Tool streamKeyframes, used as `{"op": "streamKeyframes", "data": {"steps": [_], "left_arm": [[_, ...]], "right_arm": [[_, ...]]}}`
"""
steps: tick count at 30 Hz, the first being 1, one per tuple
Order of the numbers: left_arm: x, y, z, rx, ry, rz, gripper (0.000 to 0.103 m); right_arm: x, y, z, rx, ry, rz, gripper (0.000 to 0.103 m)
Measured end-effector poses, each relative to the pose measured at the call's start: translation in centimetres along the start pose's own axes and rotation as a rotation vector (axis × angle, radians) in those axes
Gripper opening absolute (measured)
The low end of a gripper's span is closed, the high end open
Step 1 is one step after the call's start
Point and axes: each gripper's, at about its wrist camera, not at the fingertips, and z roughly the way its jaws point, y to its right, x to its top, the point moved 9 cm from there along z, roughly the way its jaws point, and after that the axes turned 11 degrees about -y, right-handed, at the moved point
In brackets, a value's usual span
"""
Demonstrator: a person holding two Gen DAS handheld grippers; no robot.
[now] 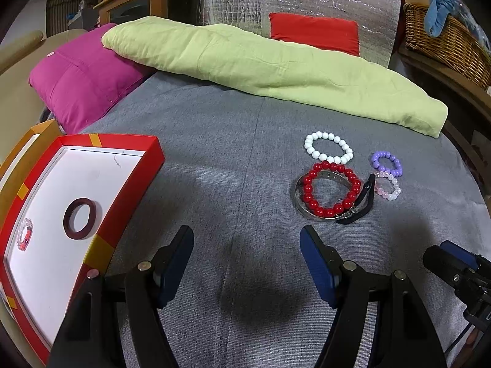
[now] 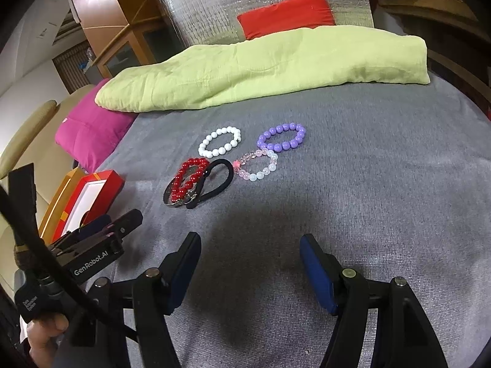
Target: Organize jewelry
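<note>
Several bracelets lie on the grey bed cover: a white bead one [image 1: 329,147] [image 2: 219,145], a red bead one [image 1: 332,189] [image 2: 187,178] on a silver bangle [image 1: 299,202], a black band [image 1: 362,204] [image 2: 211,182], a purple bead one [image 1: 386,163] [image 2: 282,137] and a pink-clear one [image 1: 389,186] [image 2: 258,168]. A red tray [image 1: 132,184] [image 2: 107,188] at the left holds a dark ring bangle [image 1: 82,218] and a pink bead bracelet [image 1: 25,233]. My left gripper [image 1: 247,245] is open and empty beside the tray. My right gripper [image 2: 250,250] is open and empty, short of the bracelets.
A light green folded blanket [image 1: 276,70] lies across the far side of the bed, with a magenta pillow [image 1: 83,79] at the left and a red cushion [image 1: 316,32] behind. A wicker basket [image 1: 445,40] stands at the far right.
</note>
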Motion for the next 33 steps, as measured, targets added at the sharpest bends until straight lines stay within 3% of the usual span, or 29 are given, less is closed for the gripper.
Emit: {"op": "streamKeyframes", "data": {"steps": [7, 10, 16, 21, 26, 32, 33], "left_arm": [[0.1, -0.1, -0.2, -0.015, -0.002, -0.007, 0.073], [0.2, -0.4, -0.3, -0.023, 0.002, -0.025, 0.073], [0.4, -1.1, -0.4, -0.036, 0.002, -0.064, 0.073], [0.6, -1.7, -0.6, -0.038, 0.007, -0.084, 0.073], [0.7, -1.7, -0.5, -0.051, 0.002, -0.093, 0.073], [0.6, -1.5, -0.5, -0.053, 0.004, -0.086, 0.073], [0.6, -1.5, -0.5, -0.050, 0.004, -0.086, 0.073]], "right_arm": [[0.0, -0.3, -0.1, 0.042, -0.009, 0.006, 0.063], [0.3, -0.5, -0.2, 0.096, -0.026, 0.044, 0.058], [2.5, -2.3, -0.1, 0.235, -0.043, 0.125, 0.057], [5.3, -4.3, 2.1, 0.312, -0.074, 0.183, 0.052], [6.3, -3.6, 5.1, 0.354, -0.121, 0.311, 0.046], [7.1, -2.9, 7.8, 0.370, -0.154, 0.395, 0.032], [7.2, -2.7, 8.0, 0.374, -0.159, 0.404, 0.023]]}}
